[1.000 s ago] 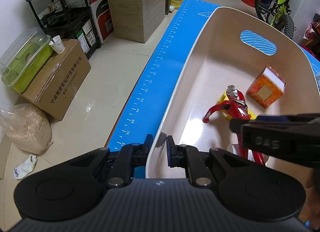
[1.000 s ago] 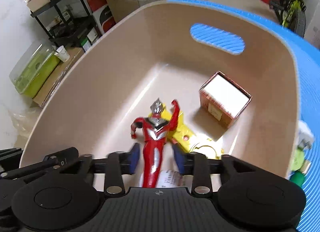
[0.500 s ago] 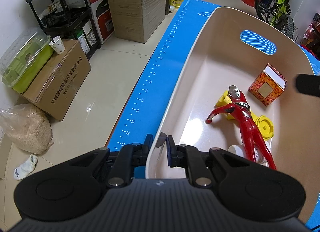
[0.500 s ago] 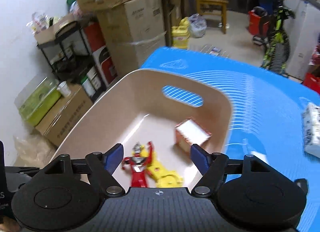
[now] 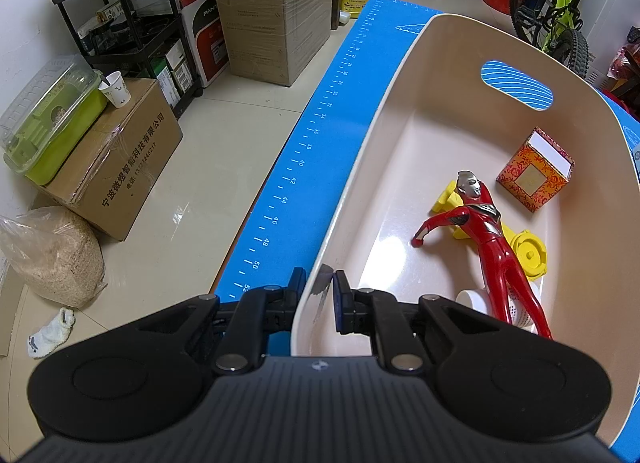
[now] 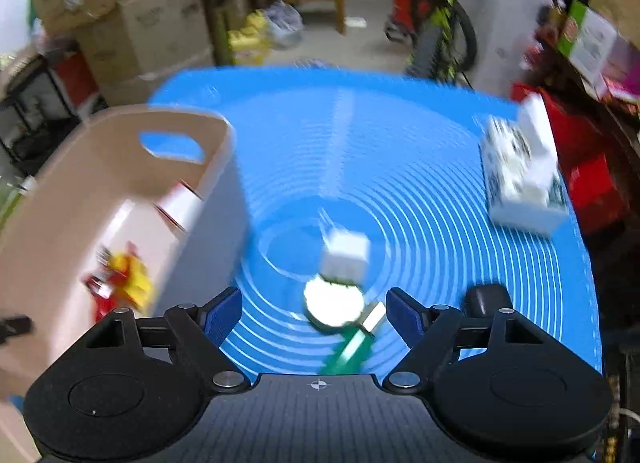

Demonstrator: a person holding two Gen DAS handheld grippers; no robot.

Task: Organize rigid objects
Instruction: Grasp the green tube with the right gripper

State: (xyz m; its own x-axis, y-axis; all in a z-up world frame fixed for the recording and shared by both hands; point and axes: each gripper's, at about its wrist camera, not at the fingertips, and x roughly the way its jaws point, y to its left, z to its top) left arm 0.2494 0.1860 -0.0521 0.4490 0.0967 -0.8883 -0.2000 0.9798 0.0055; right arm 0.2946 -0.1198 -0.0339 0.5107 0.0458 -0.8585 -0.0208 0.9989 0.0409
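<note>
My left gripper is shut on the near rim of the beige bin. In the bin lie a red hero figure, a yellow toy, a red patterned box and a white jar. My right gripper is open and empty above the blue mat. Between its fingers lie a small white box, a round white lid and a green item, all blurred. The bin is to its left.
A white printed carton lies at the mat's far right. Off the table's left edge are cardboard boxes, a green container, a black shelf and a sack. A bicycle stands behind.
My right gripper let go of the red figure in the bin, opened wide, rose and swung right over the mat. My left gripper kept its hold on the rim.
</note>
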